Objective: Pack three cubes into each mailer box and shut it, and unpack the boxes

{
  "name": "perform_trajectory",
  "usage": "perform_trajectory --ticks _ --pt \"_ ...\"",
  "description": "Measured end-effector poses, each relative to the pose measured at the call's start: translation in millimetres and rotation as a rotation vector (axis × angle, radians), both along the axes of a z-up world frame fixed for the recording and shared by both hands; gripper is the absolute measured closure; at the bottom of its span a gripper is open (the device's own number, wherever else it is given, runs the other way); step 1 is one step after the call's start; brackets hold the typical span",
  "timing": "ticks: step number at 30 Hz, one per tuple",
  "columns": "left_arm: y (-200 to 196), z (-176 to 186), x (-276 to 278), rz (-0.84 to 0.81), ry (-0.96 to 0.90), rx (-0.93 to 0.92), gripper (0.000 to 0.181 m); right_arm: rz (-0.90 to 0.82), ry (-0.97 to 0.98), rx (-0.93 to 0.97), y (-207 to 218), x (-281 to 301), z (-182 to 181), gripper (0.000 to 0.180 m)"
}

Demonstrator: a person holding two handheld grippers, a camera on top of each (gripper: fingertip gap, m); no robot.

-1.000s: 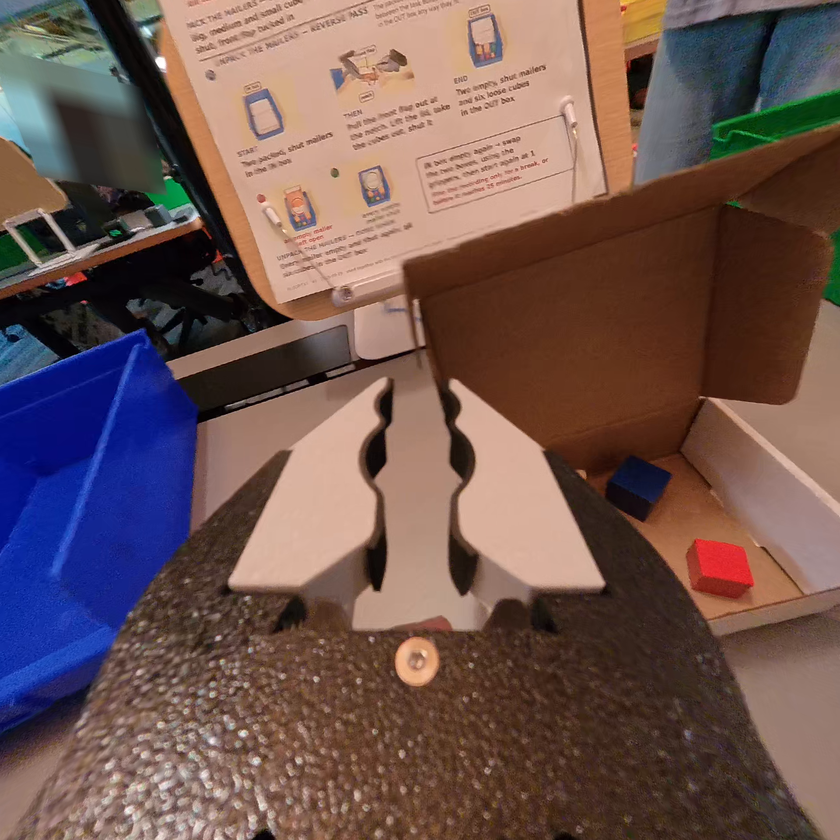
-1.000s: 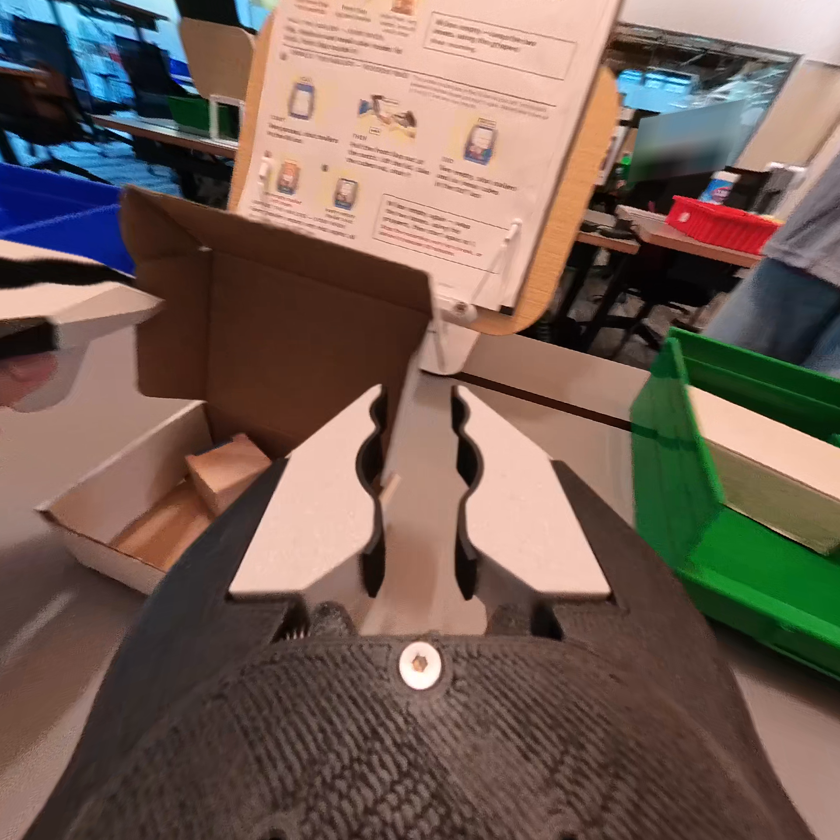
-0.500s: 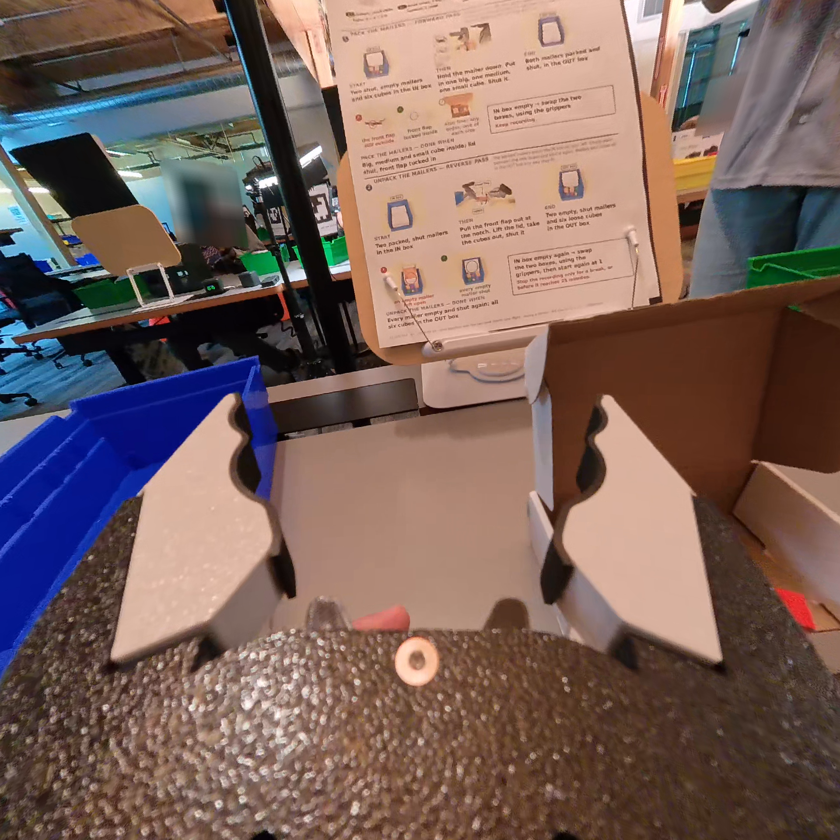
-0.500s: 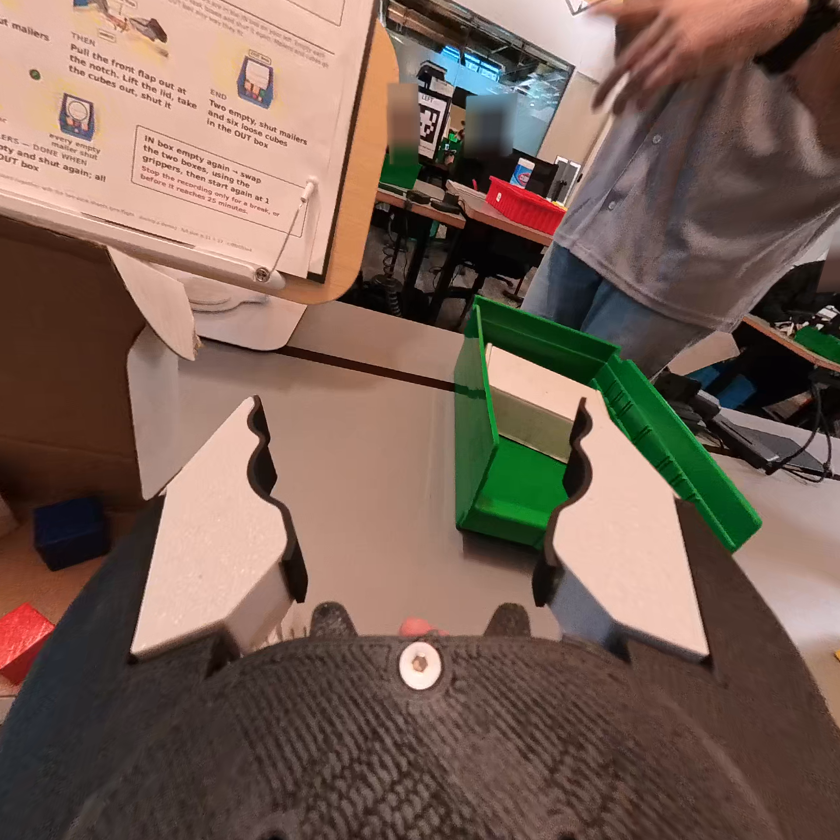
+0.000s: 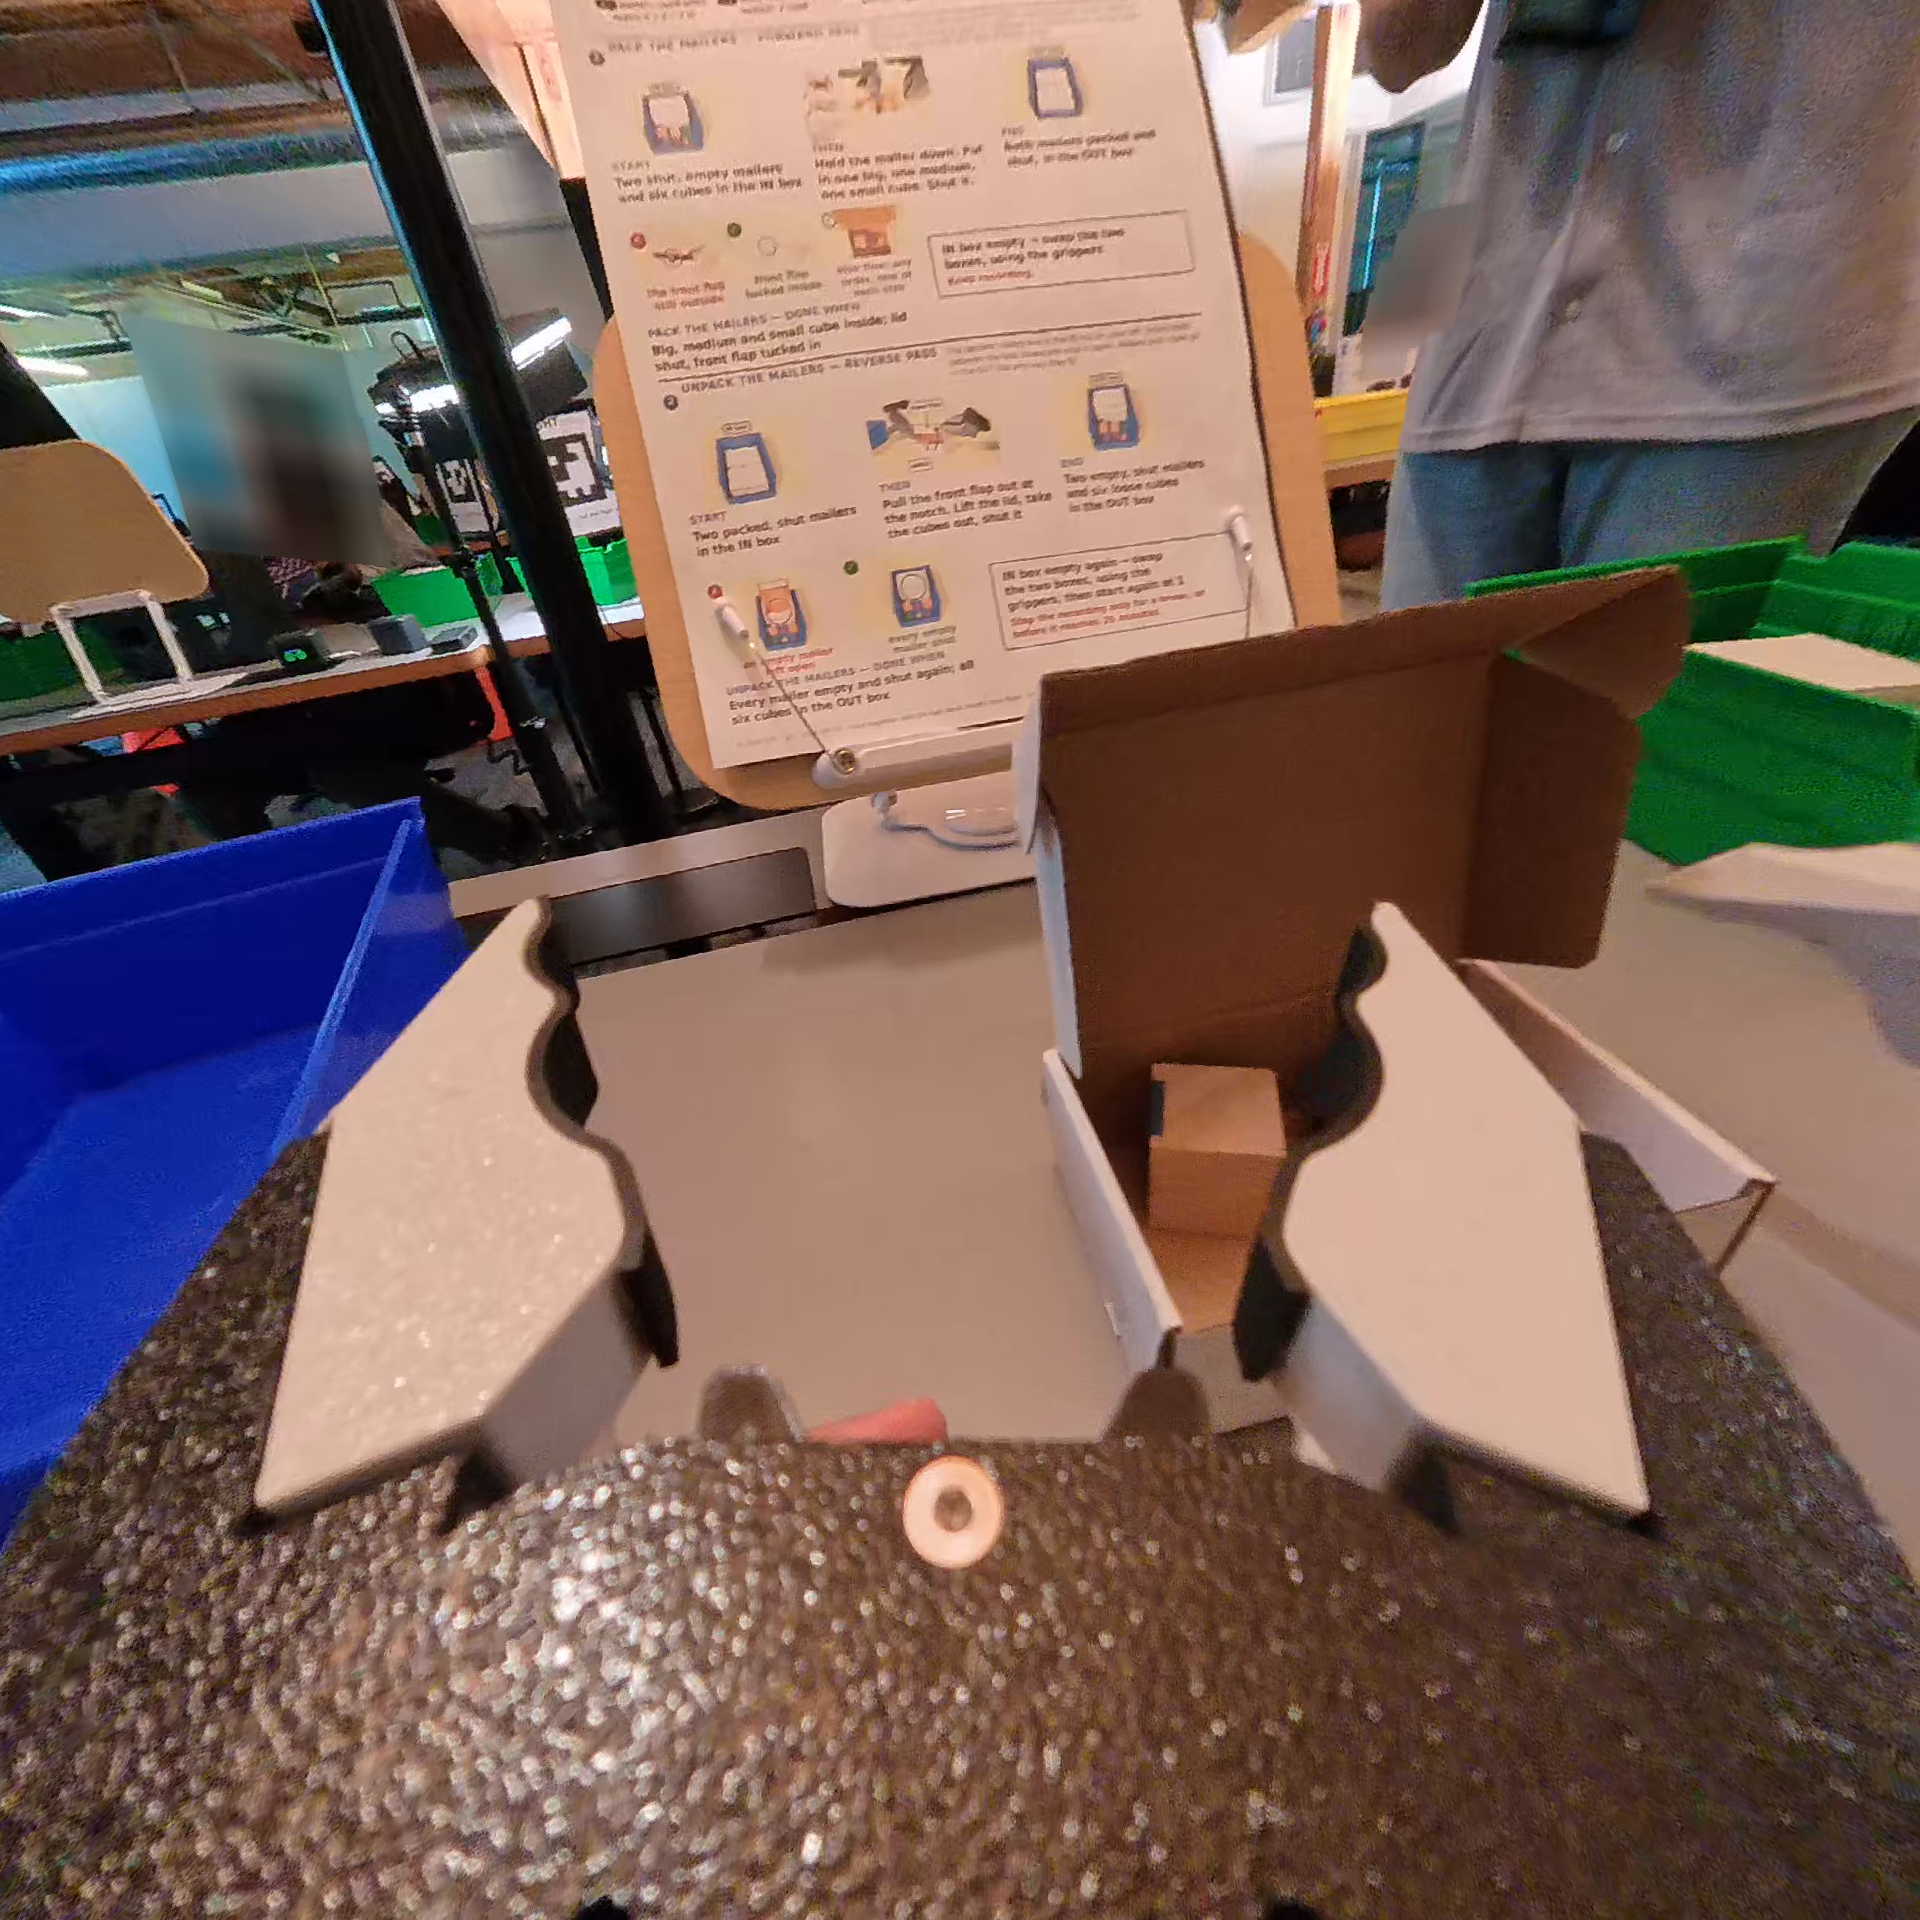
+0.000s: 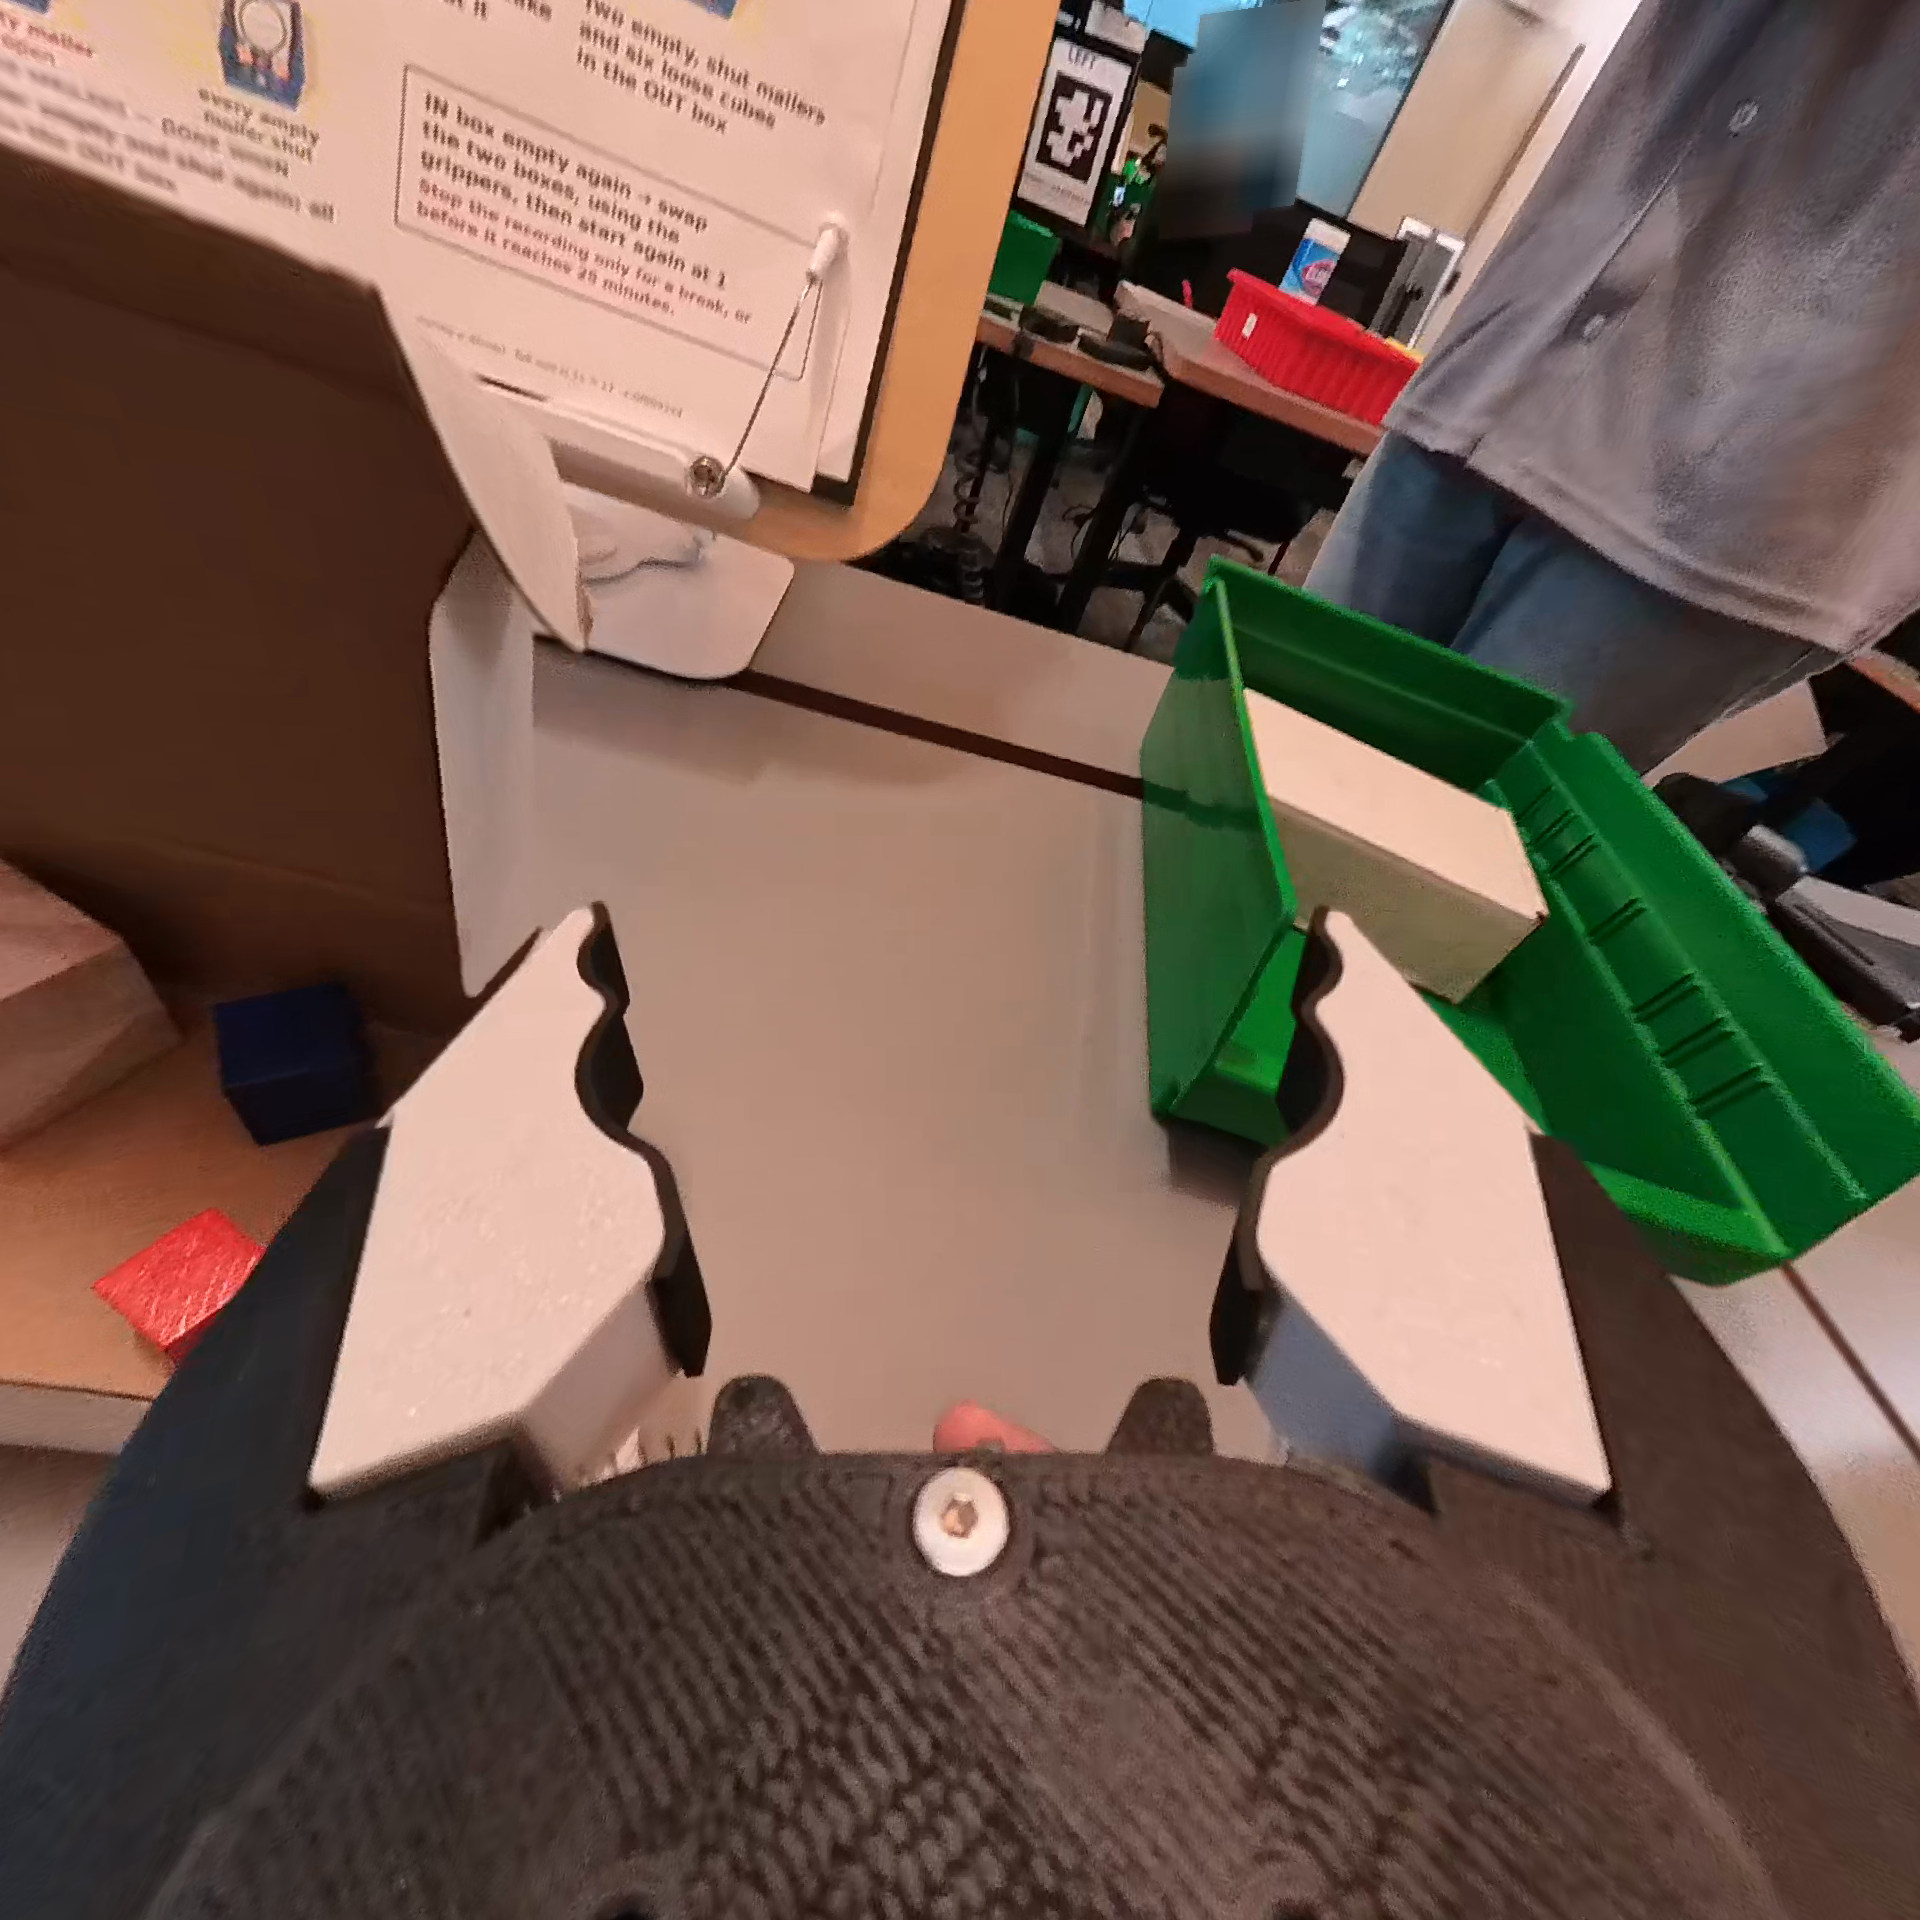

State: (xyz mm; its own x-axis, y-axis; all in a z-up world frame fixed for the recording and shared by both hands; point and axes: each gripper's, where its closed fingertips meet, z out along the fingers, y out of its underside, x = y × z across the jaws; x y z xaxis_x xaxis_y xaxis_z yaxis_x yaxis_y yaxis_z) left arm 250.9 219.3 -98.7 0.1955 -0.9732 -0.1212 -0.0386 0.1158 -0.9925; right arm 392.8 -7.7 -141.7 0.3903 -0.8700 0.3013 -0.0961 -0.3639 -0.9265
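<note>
Both grippers are released and hold nothing: the left gripper (image 5: 956, 1029) spans the mailer's (image 5: 1101, 1226) near wall, the right gripper (image 6: 961, 1023) hangs over bare table (image 6: 883, 935). The mailer stands open, lid (image 5: 1268, 842) upright, holding a wooden cube (image 5: 1216, 1148), blue cube (image 6: 291, 1044) and red cube (image 6: 182, 1278). A green bin (image 6: 1621, 1049) holds a shut box (image 6: 1382, 831).

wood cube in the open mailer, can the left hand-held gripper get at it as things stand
Probably yes: the left hand-held gripper is open, the mailer lid is up, and the wood cube sits uncovered by the near wall, which it must clear.
</note>
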Motion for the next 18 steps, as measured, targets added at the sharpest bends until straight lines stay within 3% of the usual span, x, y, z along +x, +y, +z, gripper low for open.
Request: perform_trajectory --ticks 18 --pt "-20 -7 11 -0.074 0.012 -0.041 0.041 0.021 0.022 -0.012 11 -8 -12 0.054"
